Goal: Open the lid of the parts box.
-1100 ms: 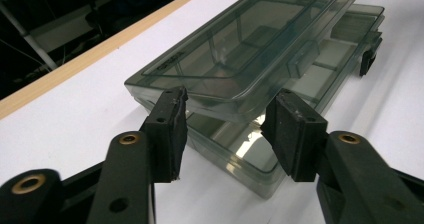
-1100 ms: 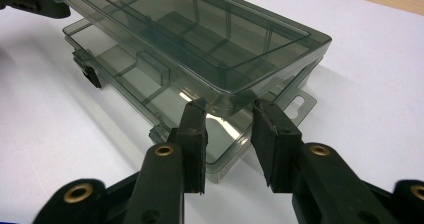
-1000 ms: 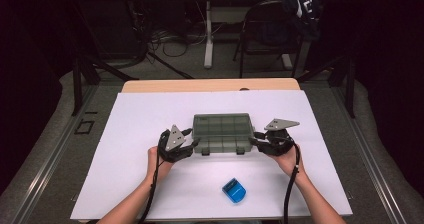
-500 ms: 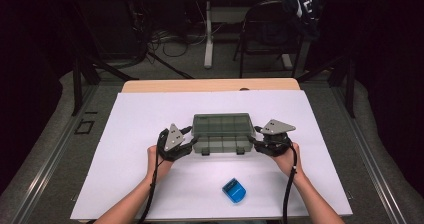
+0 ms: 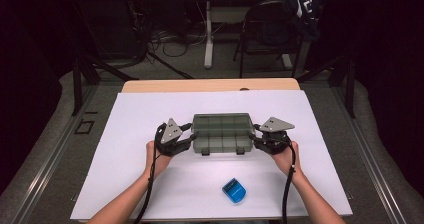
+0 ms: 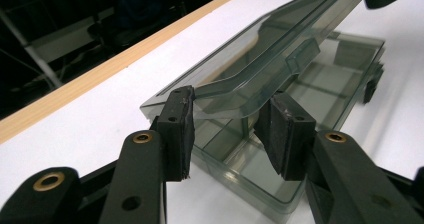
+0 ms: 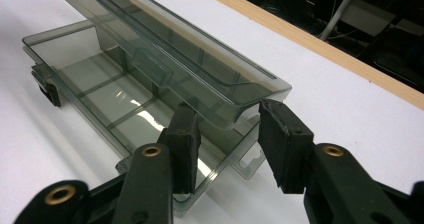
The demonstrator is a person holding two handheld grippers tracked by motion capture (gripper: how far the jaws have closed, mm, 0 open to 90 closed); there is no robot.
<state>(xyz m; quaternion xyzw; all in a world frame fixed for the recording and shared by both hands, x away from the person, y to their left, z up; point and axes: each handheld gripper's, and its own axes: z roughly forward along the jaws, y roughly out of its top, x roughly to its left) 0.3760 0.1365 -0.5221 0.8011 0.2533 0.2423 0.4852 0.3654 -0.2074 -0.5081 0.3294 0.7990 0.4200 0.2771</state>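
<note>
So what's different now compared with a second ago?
Very little. The left hand-held gripper and right hand-held gripper stay at the ends of the clear box, lid partly raised between their pads; the left's jaws closed slightly. The blue object hasn't moved.

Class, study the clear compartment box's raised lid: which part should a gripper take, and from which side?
Take the lid by its short end edges, one gripper from each end of the box. It stands tilted open, long and thin, so its ends lie exposed and fit between jaws.
</note>
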